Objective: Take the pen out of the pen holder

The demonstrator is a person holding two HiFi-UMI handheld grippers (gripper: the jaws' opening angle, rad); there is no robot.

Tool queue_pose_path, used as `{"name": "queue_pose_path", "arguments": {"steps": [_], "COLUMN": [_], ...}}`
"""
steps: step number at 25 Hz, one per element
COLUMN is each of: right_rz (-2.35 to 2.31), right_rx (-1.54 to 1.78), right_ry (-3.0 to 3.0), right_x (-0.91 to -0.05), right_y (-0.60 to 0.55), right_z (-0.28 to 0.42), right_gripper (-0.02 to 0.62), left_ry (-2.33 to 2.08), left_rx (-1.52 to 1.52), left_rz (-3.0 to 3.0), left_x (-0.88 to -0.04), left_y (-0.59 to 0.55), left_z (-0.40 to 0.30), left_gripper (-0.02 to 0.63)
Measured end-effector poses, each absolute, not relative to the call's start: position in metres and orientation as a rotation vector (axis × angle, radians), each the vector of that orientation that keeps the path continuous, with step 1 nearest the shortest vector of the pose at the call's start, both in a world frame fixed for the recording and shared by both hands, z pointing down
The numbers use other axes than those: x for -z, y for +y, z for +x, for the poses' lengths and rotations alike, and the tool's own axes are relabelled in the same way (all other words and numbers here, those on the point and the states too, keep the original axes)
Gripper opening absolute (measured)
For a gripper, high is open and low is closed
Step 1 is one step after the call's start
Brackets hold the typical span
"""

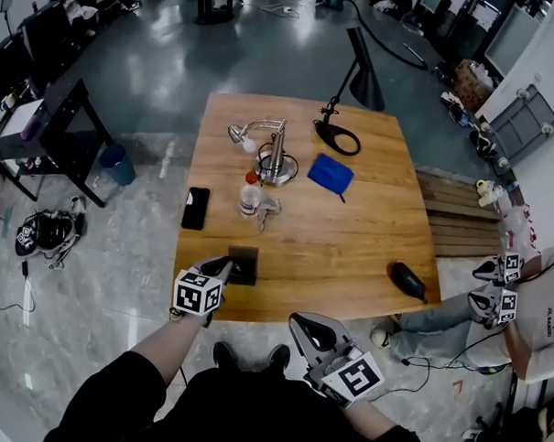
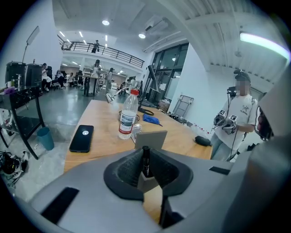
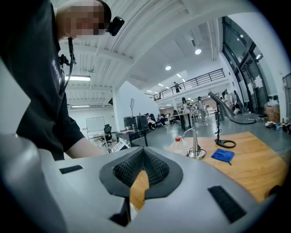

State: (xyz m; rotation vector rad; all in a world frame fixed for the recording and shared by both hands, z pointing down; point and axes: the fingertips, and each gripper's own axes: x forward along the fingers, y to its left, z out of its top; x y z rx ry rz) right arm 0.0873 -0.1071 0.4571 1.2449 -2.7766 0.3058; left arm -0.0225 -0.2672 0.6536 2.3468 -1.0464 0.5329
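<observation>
The pen (image 2: 146, 160) is pinched upright between the pads of the left gripper (image 2: 145, 167). Its lower part is sunk in the pen holder (image 2: 150, 139), which is set near the front edge of the table (image 1: 333, 250), at about 7 o'clock of the tabletop in the head view. The right gripper (image 1: 311, 331) is held off the front edge at about 6 o'clock, its jaws pressed together on nothing.

The pen is best drawn straight up along its own length, toward 12 o'clock in the left gripper view. The pinch should be kept firm until the tip is clear of the rim. The holder is steadied by nothing, so it could be tipped or dragged by a slanted pull.

Only this one pen is seen in the holder; the rest of its inside is hidden. A capped bottle (image 1: 249, 198) is stood at 12 o'clock of the holder; what is in it cannot be told.
</observation>
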Motion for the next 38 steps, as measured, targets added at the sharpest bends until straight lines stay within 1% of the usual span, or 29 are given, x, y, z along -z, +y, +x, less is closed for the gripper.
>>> {"name": "queue_pose_path", "arguments": {"steps": [13,28,32,38], "right_rz": [1.208,1.126,1.104,1.080], "right_rx": [-0.269,-0.263,-0.255,-0.265], "right_ry": [-2.837,-2.871,-2.876,-2.868], "right_x": [-0.445,-0.436,-0.434,-0.439], "right_y": [-0.110,-0.116,-0.116,-0.115], "right_z": [0.073,0.051,0.046,0.044], "right_gripper": [-0.002,-0.002,-0.002,-0.002], "left_ry": [-1.057,-1.052,-1.034,-0.972], "left_rx": [-0.433,-0.355,-0.336,-0.350], "left_rz": [2.451,2.659,2.711,2.717], "left_x": [-0.570,-0.461,-0.446,-0.455], "left_y": [-0.236,-0.174,-0.155,-0.133], "left_z": [-0.029,-0.030,-0.022,-0.008], "left_gripper": [0.052,0.052,0.051,0.051]}}
